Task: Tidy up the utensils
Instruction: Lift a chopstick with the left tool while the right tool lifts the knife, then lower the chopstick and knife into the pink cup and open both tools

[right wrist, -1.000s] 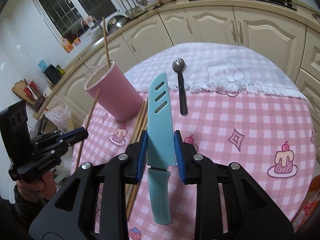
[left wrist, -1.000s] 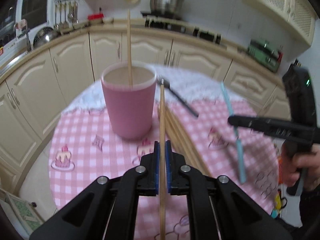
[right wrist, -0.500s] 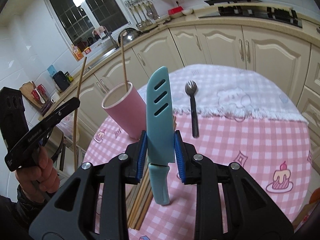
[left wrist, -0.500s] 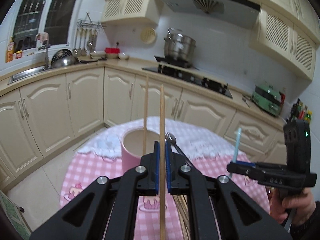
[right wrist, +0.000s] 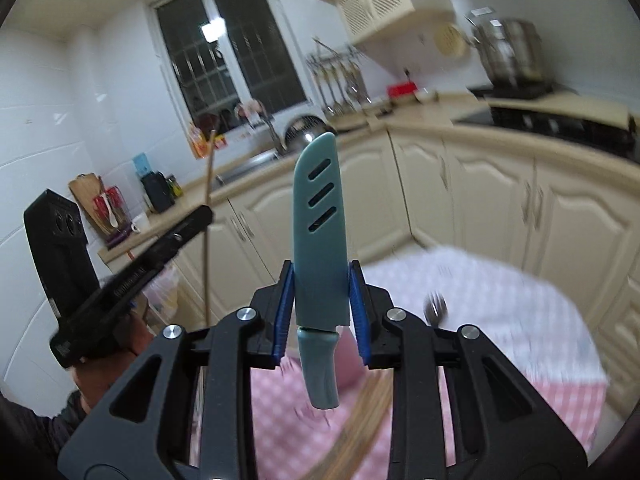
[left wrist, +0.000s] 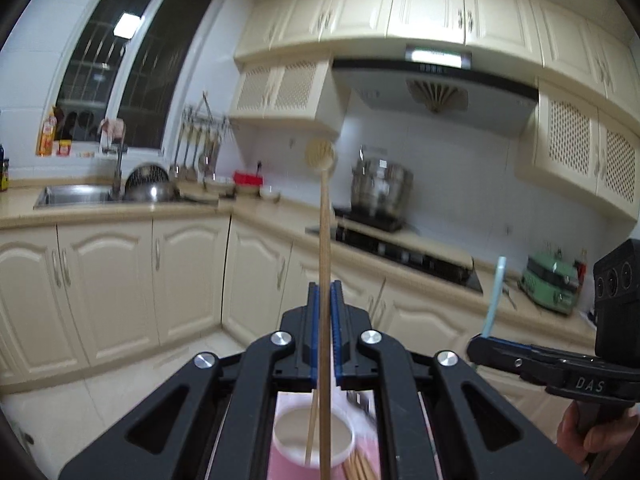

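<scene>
Kitchen, pink-check table (right wrist: 520,300). Left gripper (left wrist: 325,316) clamped on chopstick (left wrist: 325,248), upright over pink cup (left wrist: 314,446). Right gripper (right wrist: 320,312) clamped on sheathed teal knife (right wrist: 318,240), tip up. Advice: lower chopstick straight into cup, release low; knife handle-first after, w/o knocking cup.

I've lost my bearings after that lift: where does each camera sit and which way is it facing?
Left wrist: on the left gripper, shut on a chopstick, facing the stove wall; the right gripper and hand at right.
Right wrist: on the right gripper, shut on the sheathed knife, facing the window corner; the left gripper at left.
Shared: chopstick, knife, pink cup, sink.
</scene>
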Demonstrator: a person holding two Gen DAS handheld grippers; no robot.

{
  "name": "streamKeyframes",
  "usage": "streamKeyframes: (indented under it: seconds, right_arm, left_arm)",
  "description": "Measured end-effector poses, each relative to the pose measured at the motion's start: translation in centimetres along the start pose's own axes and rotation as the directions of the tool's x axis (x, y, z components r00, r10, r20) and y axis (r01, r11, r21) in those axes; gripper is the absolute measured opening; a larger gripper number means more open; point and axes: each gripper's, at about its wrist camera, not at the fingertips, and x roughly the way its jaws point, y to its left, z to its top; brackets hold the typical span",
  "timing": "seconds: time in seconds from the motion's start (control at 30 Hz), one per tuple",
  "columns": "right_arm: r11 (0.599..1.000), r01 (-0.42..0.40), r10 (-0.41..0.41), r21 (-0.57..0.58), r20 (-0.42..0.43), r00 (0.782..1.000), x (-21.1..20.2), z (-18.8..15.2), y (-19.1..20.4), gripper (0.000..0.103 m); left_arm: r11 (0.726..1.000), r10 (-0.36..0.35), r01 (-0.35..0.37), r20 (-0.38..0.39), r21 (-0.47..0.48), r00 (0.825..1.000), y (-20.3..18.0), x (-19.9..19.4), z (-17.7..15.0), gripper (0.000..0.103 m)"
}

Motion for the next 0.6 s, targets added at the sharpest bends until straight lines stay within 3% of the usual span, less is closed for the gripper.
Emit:
streamKeyframes:
  seconds: [0.23, 0.6]
  right_arm:
    - [1.000, -0.011, 0.011, -0.012, 0.002, 1.000, 4.2, 2.6, 0.6, 0.026]
    - [1.000, 0.013, -0.013, 0.003, -0.087, 0.996, 8.7, 0.8, -0.4, 0.026]
  left_arm:
    - [0.999, 0.045, -0.044, 0.089, -0.014, 0.995, -0.1, 3.3, 2.1, 0.005]
    - [0.995, 0.083, -0.080, 0.040, -0.066, 0.996, 1.7, 7.8, -1.3, 0.005]
